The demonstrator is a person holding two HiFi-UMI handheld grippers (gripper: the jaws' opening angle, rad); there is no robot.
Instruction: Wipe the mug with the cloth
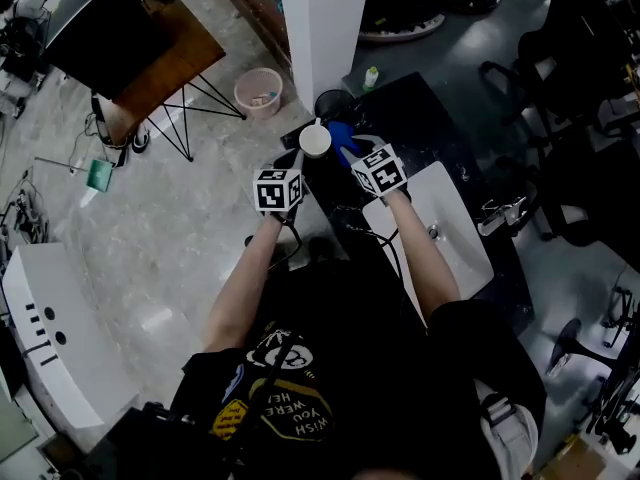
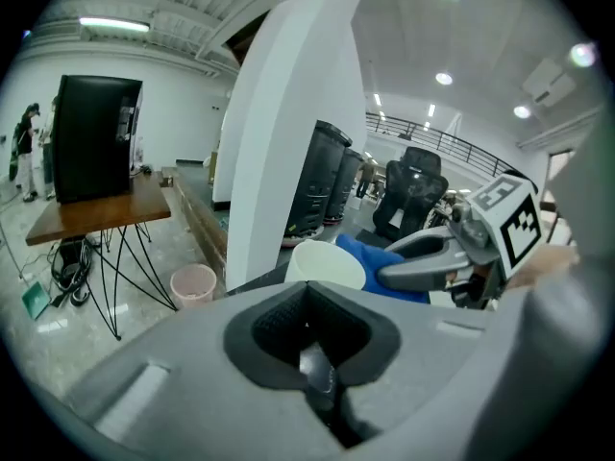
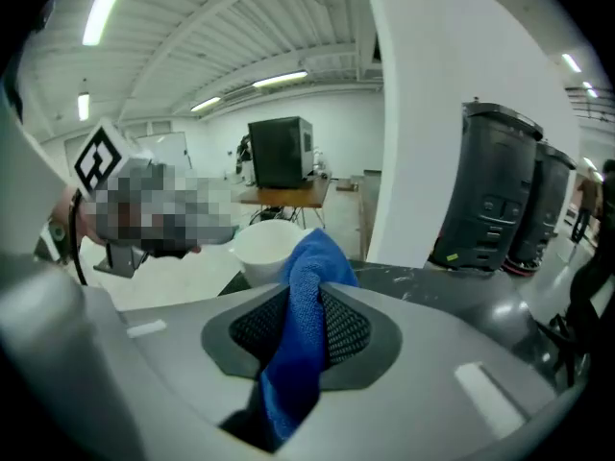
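The left claw (image 2: 309,349) is nearly closed, its pads pinched on a small part of the mug (image 2: 325,262), probably the handle, and holds it in the air. The right claw (image 3: 298,339) is clamped on a fold of the blue cloth (image 3: 306,286), whose free end lies at the mug's rim. Whether it presses there I cannot tell.

The hold on the mug looks narrow. A hard push with the cloth could twist the mug in the pads or knock it loose. It hangs near the edge of the black tabletop (image 1: 420,118), so it might drop to the floor (image 1: 180,228). The cloth could also drag out of its pinch.

A white sink (image 1: 455,228) sits to the right. The white pillar (image 1: 325,18) stands close behind and limits any forward swing. A pink bin (image 1: 258,92) and a wooden table (image 1: 165,63) stand farther off.
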